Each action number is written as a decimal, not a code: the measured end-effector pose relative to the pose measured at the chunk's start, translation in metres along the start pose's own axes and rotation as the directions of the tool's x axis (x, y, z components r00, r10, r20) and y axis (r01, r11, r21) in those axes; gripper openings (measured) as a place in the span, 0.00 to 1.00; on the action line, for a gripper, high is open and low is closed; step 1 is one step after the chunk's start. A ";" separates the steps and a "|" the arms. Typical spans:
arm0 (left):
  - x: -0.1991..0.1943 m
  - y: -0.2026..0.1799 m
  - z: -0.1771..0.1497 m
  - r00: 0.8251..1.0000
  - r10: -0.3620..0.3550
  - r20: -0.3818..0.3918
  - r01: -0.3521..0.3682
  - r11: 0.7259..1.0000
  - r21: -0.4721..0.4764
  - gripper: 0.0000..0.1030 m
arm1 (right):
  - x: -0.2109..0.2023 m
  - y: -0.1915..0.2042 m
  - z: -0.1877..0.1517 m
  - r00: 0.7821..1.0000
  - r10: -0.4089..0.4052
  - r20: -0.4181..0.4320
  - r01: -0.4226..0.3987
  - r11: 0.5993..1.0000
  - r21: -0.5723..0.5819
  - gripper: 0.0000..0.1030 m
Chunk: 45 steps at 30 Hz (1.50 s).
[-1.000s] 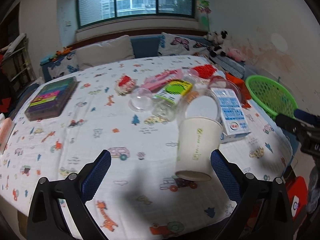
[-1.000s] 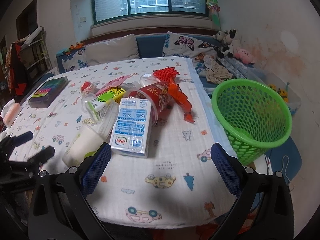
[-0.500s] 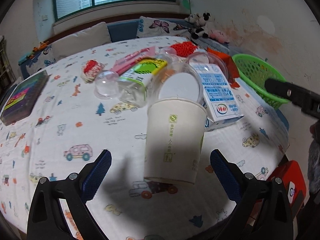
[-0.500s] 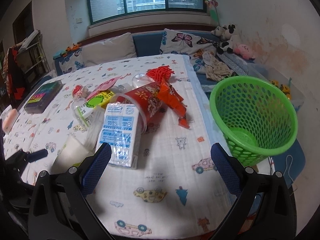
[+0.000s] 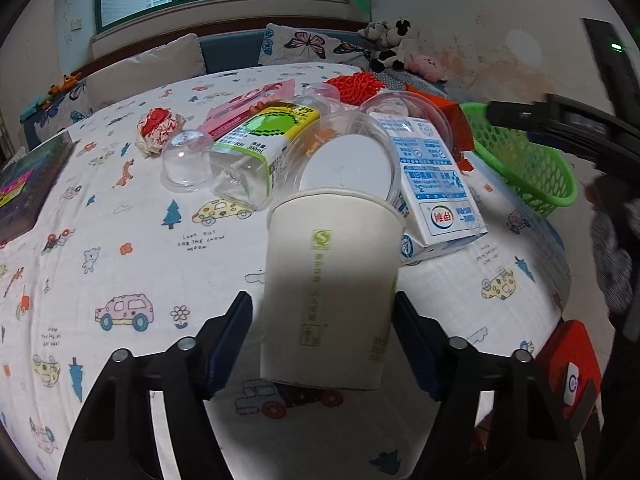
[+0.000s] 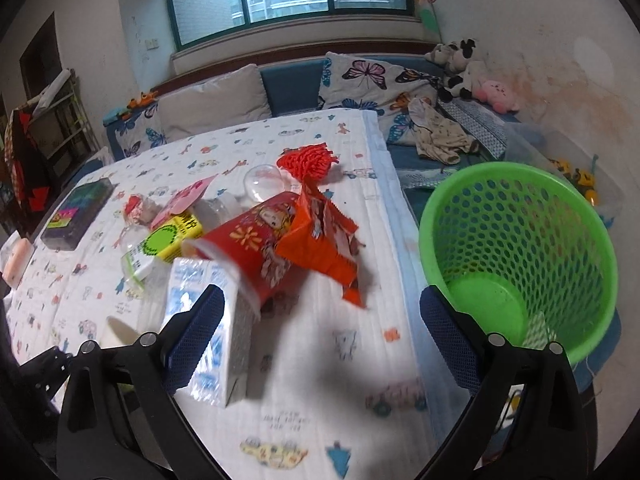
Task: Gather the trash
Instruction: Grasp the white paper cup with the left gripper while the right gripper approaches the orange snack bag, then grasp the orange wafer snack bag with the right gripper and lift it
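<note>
Left to right. Your left gripper (image 5: 322,322) straddles the white paper cup (image 5: 332,288), which stands upright near the table's (image 5: 120,240) near edge; its jaws have just been closing, the right pad about touching the cup wall, the left pad just beside it, so the grip is not yet clenched. Your right gripper (image 6: 320,338) is released, its jaws wide but just starting to close over bare cloth, the milk carton (image 6: 212,336) behind its left finger, the green basket (image 6: 516,256) off the table's right edge.
</note>
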<state>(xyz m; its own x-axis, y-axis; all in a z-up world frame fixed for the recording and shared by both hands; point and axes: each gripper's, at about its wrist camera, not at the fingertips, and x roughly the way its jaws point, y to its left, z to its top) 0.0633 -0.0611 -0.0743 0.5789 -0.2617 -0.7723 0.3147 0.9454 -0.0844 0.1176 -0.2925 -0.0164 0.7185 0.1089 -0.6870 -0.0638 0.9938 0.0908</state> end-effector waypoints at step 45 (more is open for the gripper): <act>-0.066 -0.029 0.103 0.973 -0.157 0.170 0.133 0.980 0.147 0.57 | -0.007 -0.078 0.020 0.994 0.108 0.034 -0.112 0.981 0.161 0.25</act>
<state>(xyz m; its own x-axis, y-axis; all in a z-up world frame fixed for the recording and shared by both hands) 0.0932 -0.0915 0.0444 0.6416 -0.4363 -0.6309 0.4958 0.8634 -0.0930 0.1317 -0.3715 -0.0045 0.7302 0.2152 -0.6484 -0.0319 0.9588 0.2822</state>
